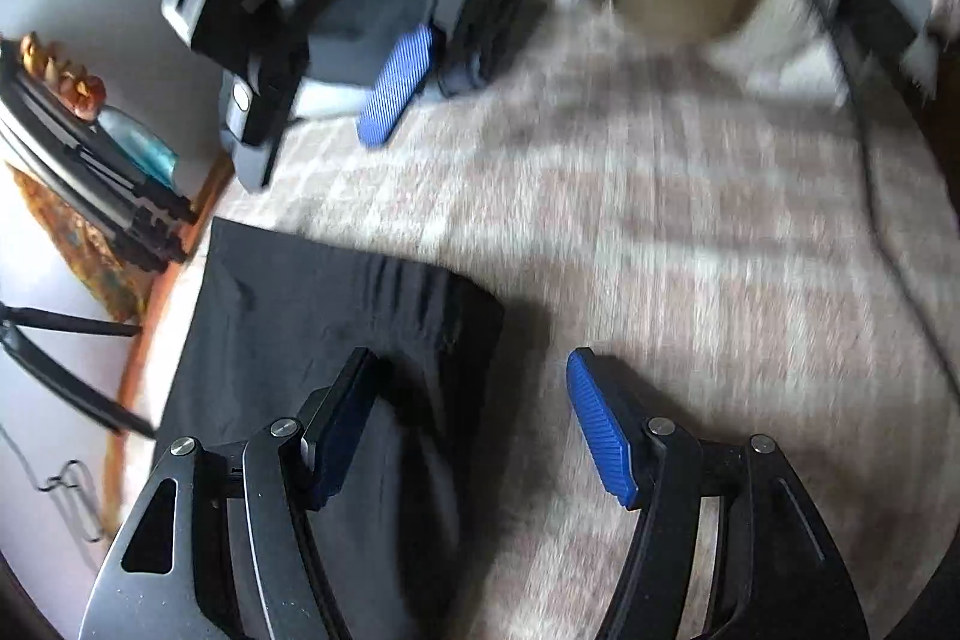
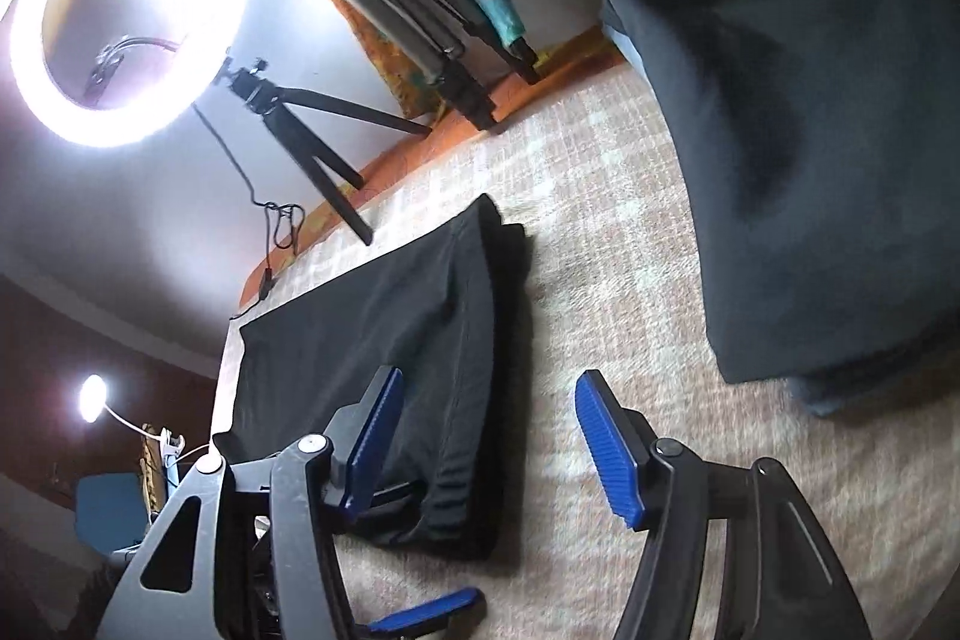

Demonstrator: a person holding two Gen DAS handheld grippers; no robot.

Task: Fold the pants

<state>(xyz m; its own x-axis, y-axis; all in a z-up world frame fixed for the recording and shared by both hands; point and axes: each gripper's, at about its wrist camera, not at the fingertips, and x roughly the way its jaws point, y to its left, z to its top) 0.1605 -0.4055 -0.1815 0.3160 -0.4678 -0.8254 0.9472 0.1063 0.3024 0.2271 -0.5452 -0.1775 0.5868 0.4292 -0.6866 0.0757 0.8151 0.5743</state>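
The pants [image 2: 384, 340] are lying flat on the checked blanket [image 2: 600, 244] as a dark, compact rectangle, with stacked edges showing along the right side at about 1 o'clock (so several layers are already doubled over). In the left wrist view the same pants [image 1: 336, 304] are sitting at 10 o'clock from the camera, their near corner passing under the left finger.

The left gripper [image 1: 474, 430] is hovering with jaws wide and nothing between them; the right gripper [image 2: 480, 442] is doing likewise, spread wide over the pants' right edge and holding nothing. The right gripper [image 1: 390, 82] is also showing at 11 o'clock in the left wrist view, blurred.

Judging by the tidy bundle, the folding is looking nearly finished or complete, and both grippers seem to be standing off after a fold. Any next move is probably calling for a final halving or a smoothing press along the layered edge. A dark cushion [image 2: 798, 130] is resting well apart at 2 o'clock, a ring light [image 2: 129, 10] at 10 o'clock.
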